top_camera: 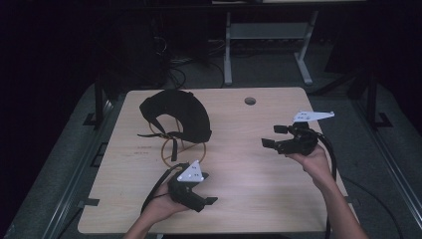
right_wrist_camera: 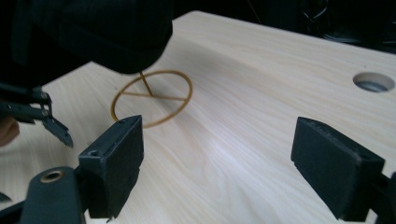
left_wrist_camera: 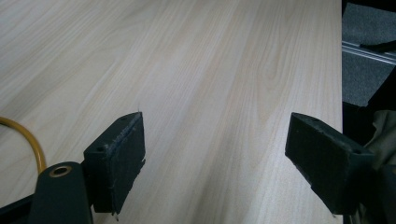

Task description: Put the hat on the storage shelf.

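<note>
Fingers of both grippers stood spread, grasping nothing: the left gripper (top_camera: 211, 189) hovered near the tabletop's (top_camera: 249, 174) near edge, the right gripper (top_camera: 273, 136) toward its right edge. A black helmet (top_camera: 176, 113) on a brass wire stand (top_camera: 174, 145) sat left of centre, toward the far edge

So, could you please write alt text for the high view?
A black cap sits on a wire stand on a wooden table. The left gripper and right gripper hover open, holding nothing.
</note>
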A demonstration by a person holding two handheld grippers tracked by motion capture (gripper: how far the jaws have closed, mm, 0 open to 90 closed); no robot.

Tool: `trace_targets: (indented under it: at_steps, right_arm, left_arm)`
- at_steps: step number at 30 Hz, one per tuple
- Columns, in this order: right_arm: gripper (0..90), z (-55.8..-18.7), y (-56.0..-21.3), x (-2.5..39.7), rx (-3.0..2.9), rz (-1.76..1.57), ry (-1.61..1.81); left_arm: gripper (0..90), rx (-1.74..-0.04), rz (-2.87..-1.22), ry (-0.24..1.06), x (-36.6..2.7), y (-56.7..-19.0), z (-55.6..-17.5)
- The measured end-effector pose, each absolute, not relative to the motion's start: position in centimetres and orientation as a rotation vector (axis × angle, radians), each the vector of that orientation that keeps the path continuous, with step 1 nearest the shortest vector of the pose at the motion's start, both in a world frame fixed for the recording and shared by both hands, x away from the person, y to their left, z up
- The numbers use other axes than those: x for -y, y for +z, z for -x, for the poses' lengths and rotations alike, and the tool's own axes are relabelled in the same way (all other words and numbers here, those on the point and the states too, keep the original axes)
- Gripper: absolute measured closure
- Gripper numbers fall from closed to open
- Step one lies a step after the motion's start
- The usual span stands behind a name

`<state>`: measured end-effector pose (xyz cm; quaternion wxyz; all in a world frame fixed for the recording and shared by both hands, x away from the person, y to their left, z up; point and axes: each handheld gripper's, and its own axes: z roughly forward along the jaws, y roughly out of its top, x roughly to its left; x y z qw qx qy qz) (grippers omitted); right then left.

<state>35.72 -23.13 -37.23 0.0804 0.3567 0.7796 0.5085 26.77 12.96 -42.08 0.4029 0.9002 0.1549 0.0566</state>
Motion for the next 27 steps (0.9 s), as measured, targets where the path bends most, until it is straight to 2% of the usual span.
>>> trace_targets:
  at_steps: [27]
  right_arm:
    - [16.5,-32.5,-41.2,27.5,-2.328,-1.164,1.456]
  left_arm:
    - [19.7,-0.403,-2.268,0.155,-13.0,-42.2,-26.8]
